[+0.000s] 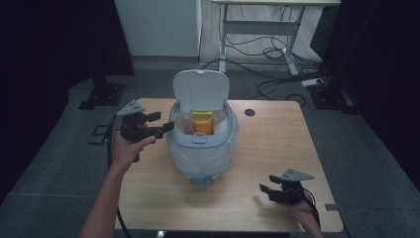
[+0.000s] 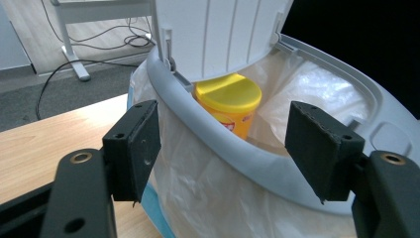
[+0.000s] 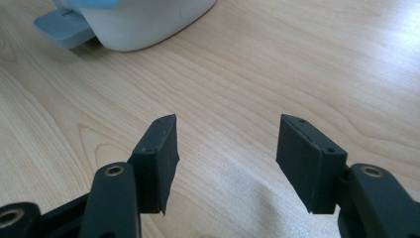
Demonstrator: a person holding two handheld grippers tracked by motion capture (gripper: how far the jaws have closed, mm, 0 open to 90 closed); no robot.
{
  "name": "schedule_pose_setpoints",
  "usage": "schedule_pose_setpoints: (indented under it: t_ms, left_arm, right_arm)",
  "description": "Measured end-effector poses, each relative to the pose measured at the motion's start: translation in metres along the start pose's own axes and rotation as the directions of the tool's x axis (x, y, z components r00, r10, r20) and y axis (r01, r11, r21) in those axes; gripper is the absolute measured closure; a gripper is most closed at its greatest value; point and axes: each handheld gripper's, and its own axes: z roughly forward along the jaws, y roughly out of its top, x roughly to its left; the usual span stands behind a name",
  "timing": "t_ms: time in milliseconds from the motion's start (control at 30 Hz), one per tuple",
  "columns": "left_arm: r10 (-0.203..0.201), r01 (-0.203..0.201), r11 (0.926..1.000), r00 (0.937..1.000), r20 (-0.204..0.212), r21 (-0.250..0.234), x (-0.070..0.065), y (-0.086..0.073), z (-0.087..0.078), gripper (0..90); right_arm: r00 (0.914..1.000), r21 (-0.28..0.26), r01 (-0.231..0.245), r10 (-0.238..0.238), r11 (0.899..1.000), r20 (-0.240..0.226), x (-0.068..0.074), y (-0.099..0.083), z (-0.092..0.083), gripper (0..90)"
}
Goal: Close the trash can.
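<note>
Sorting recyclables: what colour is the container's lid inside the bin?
Yellow lid, clearest in the left gripper view.

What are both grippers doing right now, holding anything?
Left gripper: open, empty, beside the bin.
Right gripper: open, empty, over the table.

L gripper (image 2: 223, 148) fingers apart, empty, at bin rim (image 2: 237, 148); yellow tub (image 2: 230, 101) inside w/ liner.

Light wooden table (image 1: 277, 148) with round cable hole (image 1: 249, 112) near far edge. Grey floor (image 1: 49, 163) around it. White desk frame (image 1: 257, 29) behind, black cables (image 1: 267, 49) tangled beneath. Pale wall panel (image 1: 156, 27) at rear; dark curtains (image 1: 44, 44) both sides. Dim lighting.
</note>
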Motion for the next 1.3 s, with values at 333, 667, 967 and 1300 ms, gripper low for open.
schedule_pose_setpoints:
  t_ms: [333,667,967,1300]
  left_arm:
    - [0.002,-0.002,1.0,1.0,-0.006,0.01,0.008,0.007,0.012,30.5]
    - [0.017,-0.017,0.9997,0.9998,0.007,0.016,0.017,0.019,0.027,30.6]
    - [0.03,-0.03,0.9995,0.9995,0.009,0.014,0.026,0.035,0.039,30.2]
    - [0.035,-0.035,0.9994,0.9991,0.024,0.004,0.034,0.049,0.049,30.1]
  right_arm:
    - [1.0,0.009,-0.002,0.002,1.0,0.003,0.002,-0.004,-0.002,40.7]
    - [0.9999,0.031,-0.013,0.013,0.999,0.011,0.0,-0.01,-0.004,40.6]
    - [0.9998,0.053,-0.018,0.017,0.998,0.013,0.001,-0.016,-0.005,40.6]
    - [0.9998,0.07,-0.018,0.017,0.997,0.01,0.002,-0.02,-0.005,40.1]
